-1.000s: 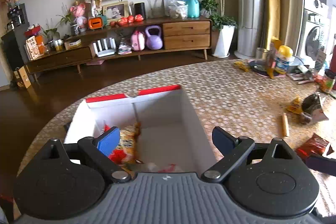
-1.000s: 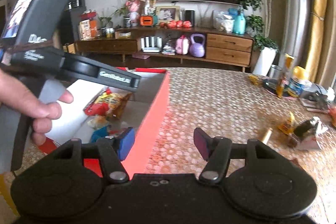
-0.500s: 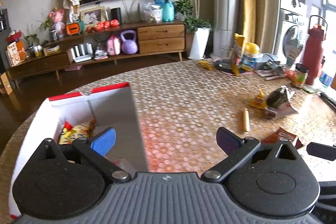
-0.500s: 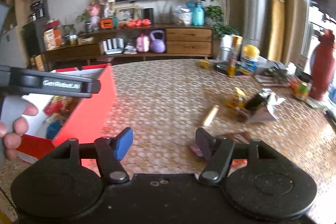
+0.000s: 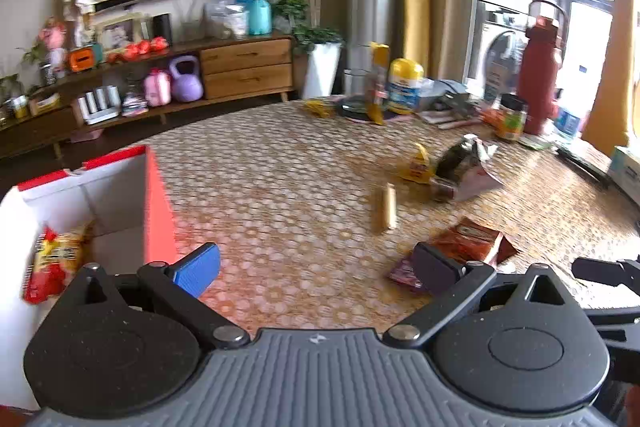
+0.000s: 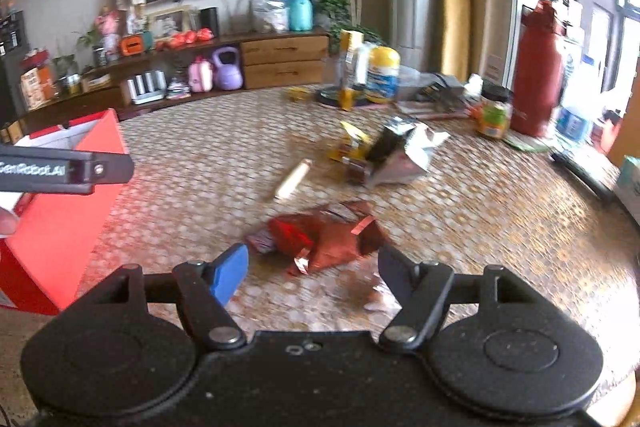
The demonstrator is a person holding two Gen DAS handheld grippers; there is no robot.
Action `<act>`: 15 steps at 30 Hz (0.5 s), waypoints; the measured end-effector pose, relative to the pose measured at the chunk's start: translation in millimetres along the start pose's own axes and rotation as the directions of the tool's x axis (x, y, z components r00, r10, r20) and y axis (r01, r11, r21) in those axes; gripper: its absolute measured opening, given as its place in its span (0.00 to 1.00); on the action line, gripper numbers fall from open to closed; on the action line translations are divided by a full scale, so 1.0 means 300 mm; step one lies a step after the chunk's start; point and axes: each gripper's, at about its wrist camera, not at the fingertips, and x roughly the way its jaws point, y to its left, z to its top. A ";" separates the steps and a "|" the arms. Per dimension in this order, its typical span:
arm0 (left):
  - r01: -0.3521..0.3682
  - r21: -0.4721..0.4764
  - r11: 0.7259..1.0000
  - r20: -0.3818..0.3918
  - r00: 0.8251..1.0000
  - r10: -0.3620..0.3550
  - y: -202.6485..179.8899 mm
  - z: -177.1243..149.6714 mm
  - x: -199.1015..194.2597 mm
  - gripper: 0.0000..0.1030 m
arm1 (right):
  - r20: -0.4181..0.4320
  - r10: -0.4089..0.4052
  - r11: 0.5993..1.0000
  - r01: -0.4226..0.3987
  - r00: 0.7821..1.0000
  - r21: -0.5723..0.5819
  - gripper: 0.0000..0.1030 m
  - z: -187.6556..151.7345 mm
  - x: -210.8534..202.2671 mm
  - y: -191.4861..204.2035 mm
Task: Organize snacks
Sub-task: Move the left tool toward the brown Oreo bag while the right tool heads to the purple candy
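Observation:
A red box [image 5: 154, 195] with a white inside stands at the left, with a yellow-red snack packet [image 5: 52, 255] in it. My left gripper [image 5: 316, 267] is open and empty over the table, just right of the box. My right gripper [image 6: 314, 273] is opening, its fingertips apart from the red-brown foil packet [image 6: 328, 235] that lies just ahead of them. Farther off lie a beige stick snack [image 6: 294, 179], a yellow packet [image 6: 352, 143] and a crumpled silver-black bag [image 6: 404, 155]. The left gripper's finger [image 6: 80, 169] shows beside the box [image 6: 68, 211].
The round table [image 5: 280, 167] has a patterned cloth. At its far side stand a red flask [image 6: 538, 67], a jar [image 6: 494, 113], a yellow-lidded tub [image 6: 382, 75] and clutter. A pale box [image 6: 630, 183] sits at the right edge. A sideboard lines the far wall.
Both grippers have swung right, away from the box and toward the scattered snacks. The red-brown packet now lies just ahead of the right fingertips, whose jaws stand wider.

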 end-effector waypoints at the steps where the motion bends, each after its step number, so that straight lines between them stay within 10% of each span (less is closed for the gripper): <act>1: 0.008 0.007 1.000 -0.002 1.000 -0.008 -0.009 -0.006 0.007 1.00 | -0.004 -0.008 1.000 0.008 1.000 0.006 0.70 -0.006 0.004 -0.015; 15: 0.081 0.062 0.995 -0.020 0.997 -0.079 -0.107 -0.069 0.076 1.00 | -0.053 -0.069 0.996 0.072 0.996 0.053 0.70 -0.071 0.043 -0.128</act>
